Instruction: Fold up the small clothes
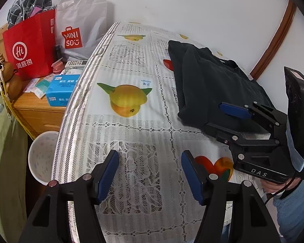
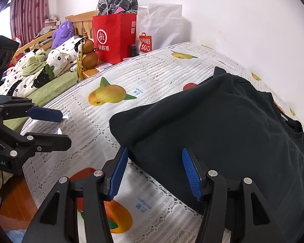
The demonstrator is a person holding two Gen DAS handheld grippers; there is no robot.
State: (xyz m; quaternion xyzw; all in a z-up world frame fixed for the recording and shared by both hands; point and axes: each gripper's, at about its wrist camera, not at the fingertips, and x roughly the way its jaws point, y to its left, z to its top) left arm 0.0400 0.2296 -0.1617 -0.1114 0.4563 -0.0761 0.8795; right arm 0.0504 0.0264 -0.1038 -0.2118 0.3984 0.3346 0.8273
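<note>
A black garment (image 1: 208,81) (image 2: 223,121) lies folded into a thick rectangle on the right half of the table (image 1: 131,131) (image 2: 131,77), which wears a lace cloth printed with fruit. My right gripper (image 2: 155,162) (image 1: 214,117) stands open at the garment's near left corner. The cloth's edge lies between the blue pads (image 2: 119,174), and they do not press on it. My left gripper (image 1: 150,174) (image 2: 64,127) is open over bare tablecloth, to the left of the garment, with nothing between its fingers.
A wooden nightstand (image 1: 36,109) left of the table carries a red paper bag (image 1: 28,46) (image 2: 113,38), a white bag (image 1: 81,26), a blue tissue pack (image 1: 60,89) and a gourd (image 2: 89,54). A white bin (image 1: 42,158) stands below. A bed (image 2: 40,77) lies beyond; the wall backs the table.
</note>
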